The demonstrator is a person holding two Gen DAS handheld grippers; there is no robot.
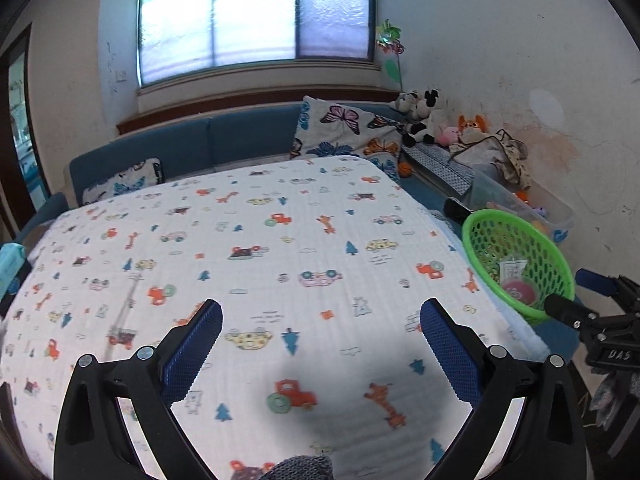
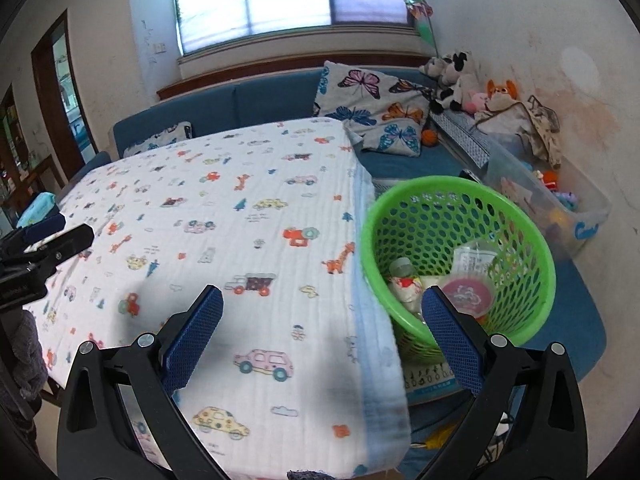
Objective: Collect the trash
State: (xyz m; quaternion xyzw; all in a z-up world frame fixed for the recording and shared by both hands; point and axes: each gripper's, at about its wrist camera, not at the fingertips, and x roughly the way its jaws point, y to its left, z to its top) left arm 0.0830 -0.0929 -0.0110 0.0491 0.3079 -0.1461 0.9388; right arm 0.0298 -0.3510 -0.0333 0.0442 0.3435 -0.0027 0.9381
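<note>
Currently, left wrist view: left gripper spread wide, nothing held, over the cloth-covered surface.
Basket: green basket off surface's right edge, trash inside.
Right wrist view: right gripper released, empty, above surface edge.
Basket position: just beside surface, on blue sofa.

My claw fingers are black with blue mesh pads. The cloth is white, printed with cars, giraffes and trees. The basket is bright green; the sofa blue; the pillow carries coloured butterflies.
</note>
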